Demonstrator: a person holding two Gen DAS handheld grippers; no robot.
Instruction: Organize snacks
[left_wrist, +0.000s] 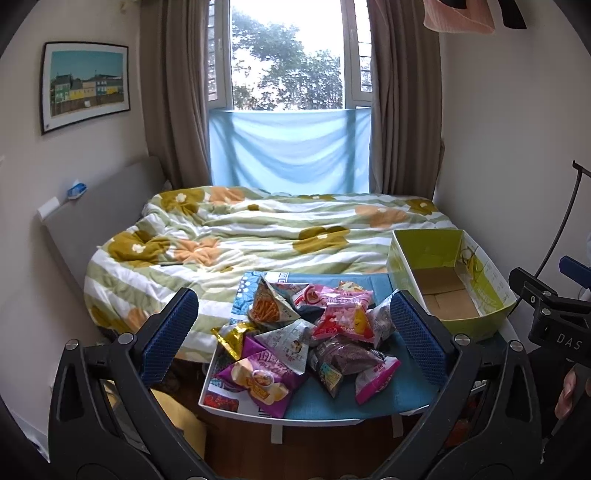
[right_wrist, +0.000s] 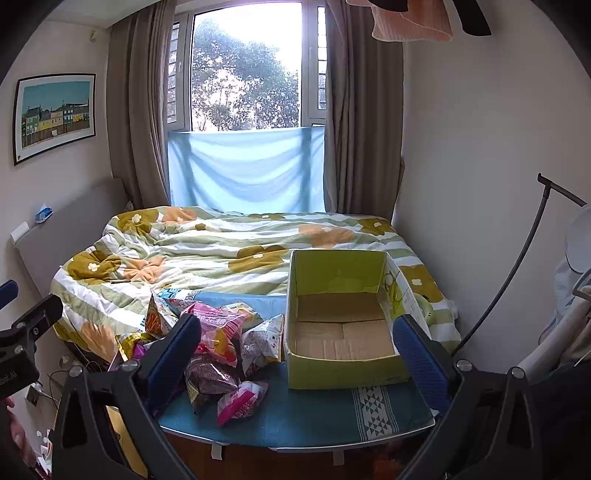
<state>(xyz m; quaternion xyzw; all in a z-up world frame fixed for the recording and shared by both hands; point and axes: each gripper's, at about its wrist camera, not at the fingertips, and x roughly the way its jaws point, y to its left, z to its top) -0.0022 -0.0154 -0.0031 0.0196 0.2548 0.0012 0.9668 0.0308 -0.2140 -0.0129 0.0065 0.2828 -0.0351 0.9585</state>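
Note:
A heap of snack packets (left_wrist: 306, 332) lies on a small table covered by a blue cloth (left_wrist: 388, 395). It includes a purple chip bag (left_wrist: 258, 380), a pink bag (left_wrist: 343, 317) and a brown bag (left_wrist: 343, 356). An empty green cardboard box (left_wrist: 424, 247) stands at the table's right end. My left gripper (left_wrist: 295, 332) hovers open in front of the heap, holding nothing. My right gripper (right_wrist: 297, 354) is open in front of the box (right_wrist: 343, 369), also holding nothing, with the snack heap (right_wrist: 218, 332) to its left. Each gripper shows at the edge of the other's view.
Behind the table is a bed with a flowered quilt (left_wrist: 240, 236), reaching to the curtained window (left_wrist: 288, 59). A grey headboard (left_wrist: 107, 206) is at the left. A black bent stand (right_wrist: 517, 266) rises at the right wall. Wooden floor shows below the table.

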